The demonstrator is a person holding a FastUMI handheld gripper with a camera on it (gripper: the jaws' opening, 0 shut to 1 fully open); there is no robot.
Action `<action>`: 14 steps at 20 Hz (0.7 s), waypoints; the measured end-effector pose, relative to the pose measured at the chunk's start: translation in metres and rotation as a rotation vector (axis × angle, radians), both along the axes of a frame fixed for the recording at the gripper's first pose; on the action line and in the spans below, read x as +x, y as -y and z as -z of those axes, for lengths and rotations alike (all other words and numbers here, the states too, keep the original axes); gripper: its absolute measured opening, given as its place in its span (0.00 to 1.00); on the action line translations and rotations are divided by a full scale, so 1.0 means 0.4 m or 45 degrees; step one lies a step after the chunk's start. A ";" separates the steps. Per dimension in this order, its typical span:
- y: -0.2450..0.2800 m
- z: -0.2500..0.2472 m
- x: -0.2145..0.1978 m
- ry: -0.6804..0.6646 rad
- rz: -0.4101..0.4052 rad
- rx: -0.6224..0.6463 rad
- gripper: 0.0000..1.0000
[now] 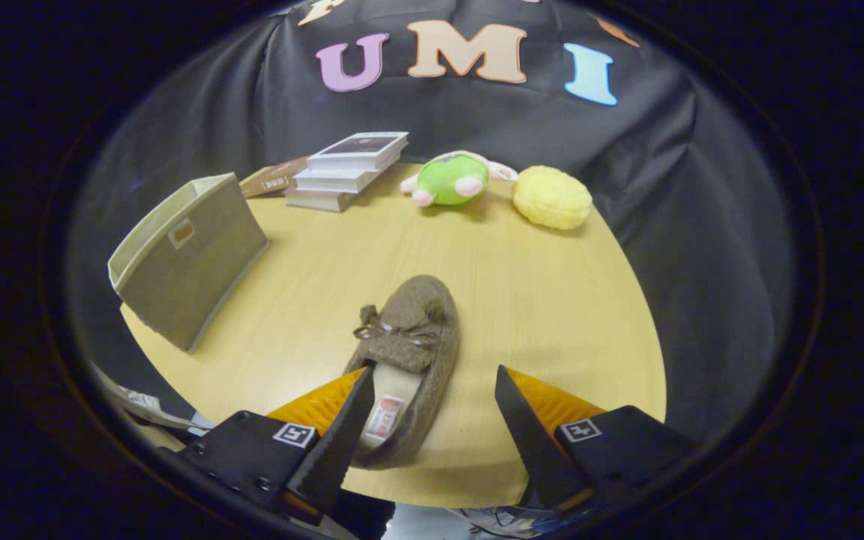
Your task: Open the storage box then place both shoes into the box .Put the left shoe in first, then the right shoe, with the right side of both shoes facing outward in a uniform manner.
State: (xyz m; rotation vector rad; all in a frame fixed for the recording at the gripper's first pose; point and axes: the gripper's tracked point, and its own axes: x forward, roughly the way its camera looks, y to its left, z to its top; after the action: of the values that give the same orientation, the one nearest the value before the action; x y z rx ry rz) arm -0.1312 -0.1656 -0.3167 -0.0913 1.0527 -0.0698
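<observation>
A person holds a two-finger gripper (432, 386) low over a round, pale wooden table (552, 300). Its fingers are spread wide apart and hold nothing. Between them, closer to the left finger, lies a brown fuzzy slipper (409, 337) with a small bow across the top. Its toe points away from the gripper and its heel opening, showing a pale insole with a label, sits just beside the left fingertip.

Off to the left, well apart from the slipper, a beige fabric storage box (192, 259) stands with its top open. Beyond it, near the far edge, are a stack of books (349, 169), a green plush toy (451, 180) and a yellow round cushion (552, 196).

The step in hand looks to be picking up this slipper. To do it well, the fingers should come down astride the slipper's sides near the heel, then close firmly on the soft wall so it does not twist when lifted. I cannot tell whether it is the left or right shoe.
</observation>
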 end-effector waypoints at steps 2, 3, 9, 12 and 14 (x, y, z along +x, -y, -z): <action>0.007 0.036 -0.012 -0.043 0.016 0.021 0.89; 0.009 0.056 -0.018 -0.074 0.024 0.041 0.79; -0.001 0.117 -0.033 -0.209 0.054 0.125 0.68; -0.013 0.140 -0.029 -0.224 0.106 0.181 0.47; 0.000 0.137 -0.031 -0.244 0.139 0.180 0.25</action>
State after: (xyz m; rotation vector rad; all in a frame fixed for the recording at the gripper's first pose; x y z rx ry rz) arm -0.1435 -0.1654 -0.3714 0.0891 1.2506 -0.0867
